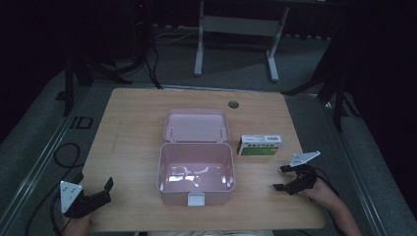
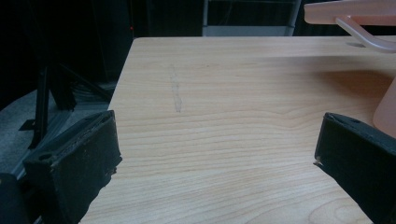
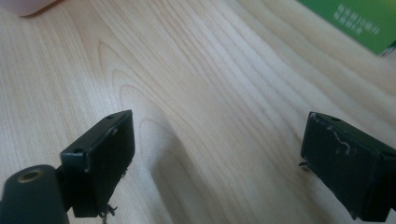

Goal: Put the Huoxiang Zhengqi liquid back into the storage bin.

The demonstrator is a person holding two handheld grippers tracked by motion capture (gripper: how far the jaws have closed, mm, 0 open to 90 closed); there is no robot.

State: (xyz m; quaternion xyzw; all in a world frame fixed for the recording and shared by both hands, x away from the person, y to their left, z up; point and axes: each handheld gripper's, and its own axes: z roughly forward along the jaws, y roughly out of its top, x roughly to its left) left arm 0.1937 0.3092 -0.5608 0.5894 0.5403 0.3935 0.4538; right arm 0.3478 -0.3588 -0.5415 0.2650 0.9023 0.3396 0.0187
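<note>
An open pink plastic box stands mid-table with its lid laid back and nothing visible inside. To its right lies a green and white carton. My left gripper rests at the front left corner, open, well left of the box. My right gripper is open at the front right, just in front of the carton. In the left gripper view, bare wood lies between the left gripper's jaws, with the pink box at the right edge. The right gripper view has the carton at top right.
The wooden table has a round cable hole near its back edge. A white desk frame stands on the floor behind. Cables loop on the floor at the left, and dark stand legs are at the back right.
</note>
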